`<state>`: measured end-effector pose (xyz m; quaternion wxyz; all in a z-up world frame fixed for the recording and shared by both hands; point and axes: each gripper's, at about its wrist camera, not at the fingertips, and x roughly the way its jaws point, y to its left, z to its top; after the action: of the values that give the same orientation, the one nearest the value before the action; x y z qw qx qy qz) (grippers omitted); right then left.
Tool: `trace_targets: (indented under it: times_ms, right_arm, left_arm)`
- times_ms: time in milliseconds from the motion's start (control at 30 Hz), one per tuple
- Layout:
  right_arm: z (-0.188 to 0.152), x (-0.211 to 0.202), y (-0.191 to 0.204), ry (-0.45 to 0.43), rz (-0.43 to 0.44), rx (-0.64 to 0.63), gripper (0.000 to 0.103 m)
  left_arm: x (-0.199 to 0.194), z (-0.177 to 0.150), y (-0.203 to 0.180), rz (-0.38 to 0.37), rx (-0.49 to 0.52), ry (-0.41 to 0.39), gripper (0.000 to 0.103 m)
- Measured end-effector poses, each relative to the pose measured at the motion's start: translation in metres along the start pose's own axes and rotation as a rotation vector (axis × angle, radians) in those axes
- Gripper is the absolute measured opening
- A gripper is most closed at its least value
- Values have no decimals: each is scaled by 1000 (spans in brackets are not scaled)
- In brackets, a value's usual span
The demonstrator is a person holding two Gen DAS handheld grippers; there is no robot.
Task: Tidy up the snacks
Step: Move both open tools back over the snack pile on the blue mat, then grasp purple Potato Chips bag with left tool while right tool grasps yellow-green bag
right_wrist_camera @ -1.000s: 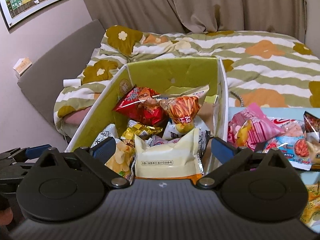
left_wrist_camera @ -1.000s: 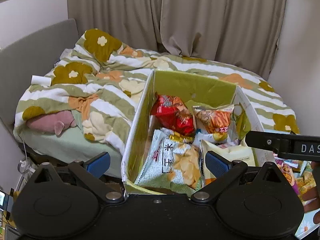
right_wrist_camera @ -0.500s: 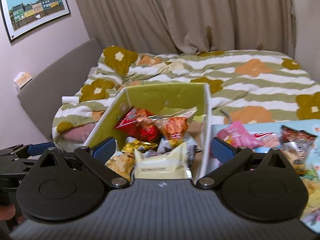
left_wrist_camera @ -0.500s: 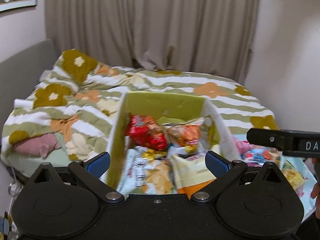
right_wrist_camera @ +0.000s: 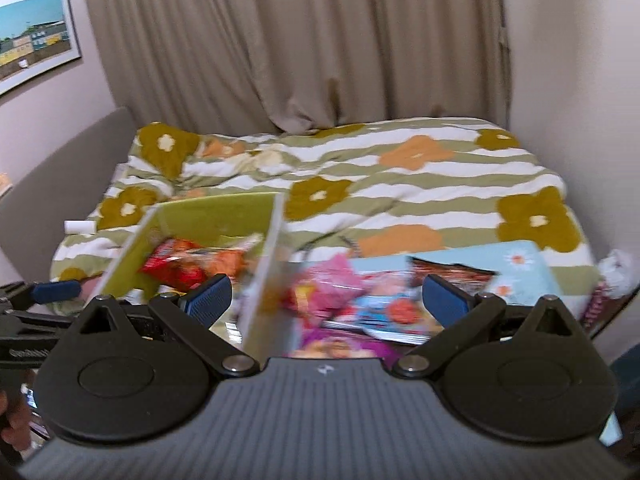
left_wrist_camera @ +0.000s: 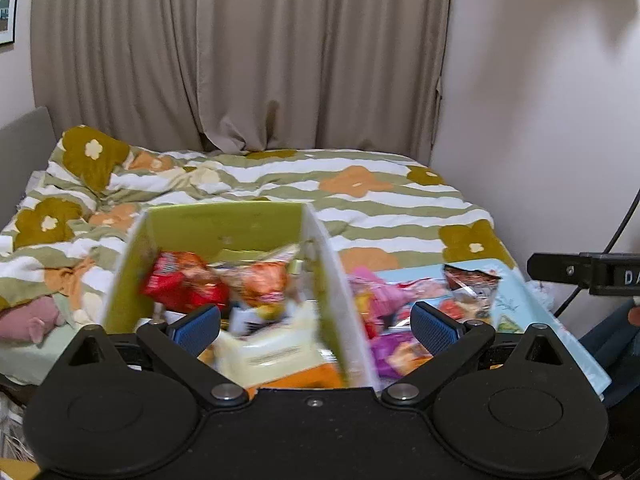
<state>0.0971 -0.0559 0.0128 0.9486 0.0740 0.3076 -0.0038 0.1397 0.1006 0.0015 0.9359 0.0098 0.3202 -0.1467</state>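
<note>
A green-lined box sits at the near edge of the bed, filled with snack bags: a red bag, an orange bag and a pale yellow pack. Right of it, a light blue tray holds several loose snack bags, one of them pink. My left gripper is open and empty, held above the box's right wall. My right gripper is open and empty, above the box wall and tray. The view is blurred by motion.
A striped floral duvet covers the bed behind the box. Beige curtains hang at the back, a plain wall stands at right. A pink plush lies at the bed's left edge. A framed picture hangs at left.
Both grippers have pulled back, risen and swung right, so the box looks smaller and the tray of loose snacks has come into view. Both stay open and empty.
</note>
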Motion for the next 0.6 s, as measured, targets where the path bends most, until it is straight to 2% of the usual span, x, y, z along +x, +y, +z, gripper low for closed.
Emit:
trace_targets:
  times_ms: [300,600]
  right_arm:
    - [-11,9,-84,112,17,-18,103]
    - [-32,40,-139,228,101,-71,103]
  left_arm:
    - [37,-6,-86,-4,20,81,103]
    - [95,-14,-138,52,58,170,102]
